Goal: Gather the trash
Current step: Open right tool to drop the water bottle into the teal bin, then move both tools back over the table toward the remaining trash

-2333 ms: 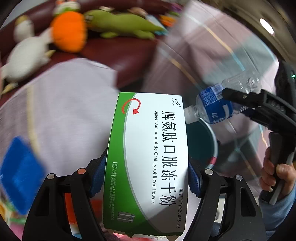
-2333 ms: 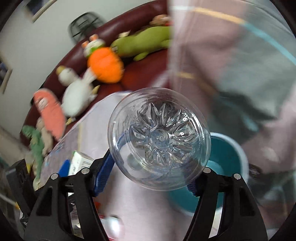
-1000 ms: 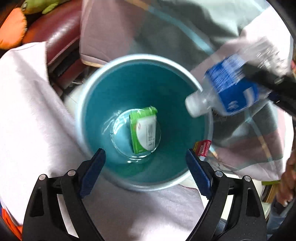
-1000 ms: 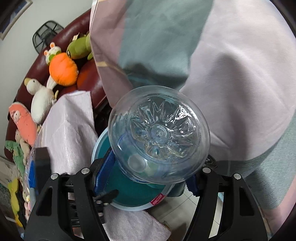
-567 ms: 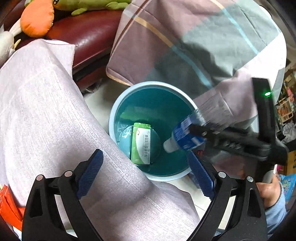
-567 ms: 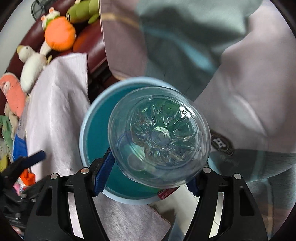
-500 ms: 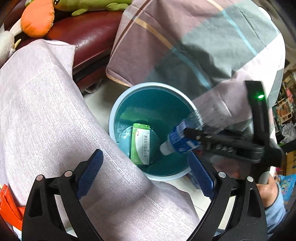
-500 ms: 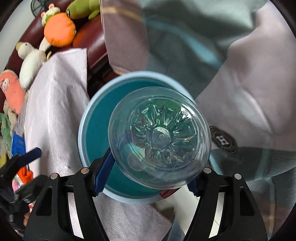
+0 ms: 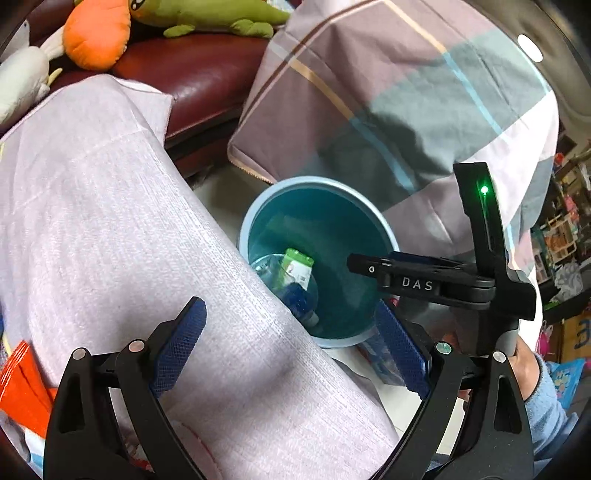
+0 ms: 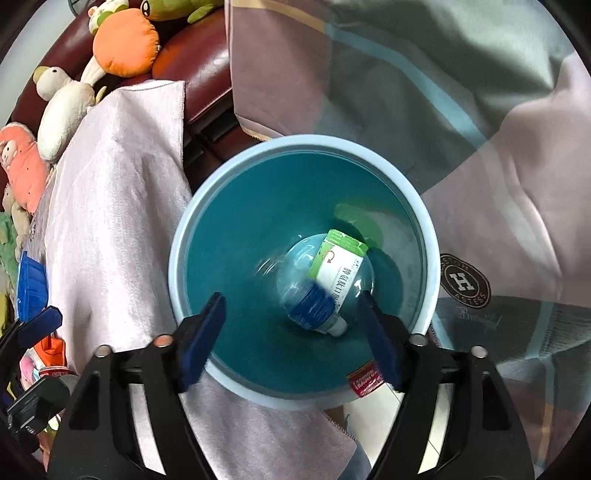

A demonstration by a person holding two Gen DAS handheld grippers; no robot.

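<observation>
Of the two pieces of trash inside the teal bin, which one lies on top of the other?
The plastic bottle, clear with a blue label, lies on top. It crosses the lower end of the green-and-white medicine box at the bottom of the teal bin.

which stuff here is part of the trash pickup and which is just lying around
Part of the job:
- round teal plastic bin
- clear plastic bottle with blue label, lying in the bin
- green and white medicine box, in the bin
- right gripper, jaws open
- left gripper, jaws open

Just lying about:
- orange plush toy
- white plush duck
- green plush toy
- plaid bedsheet
</observation>
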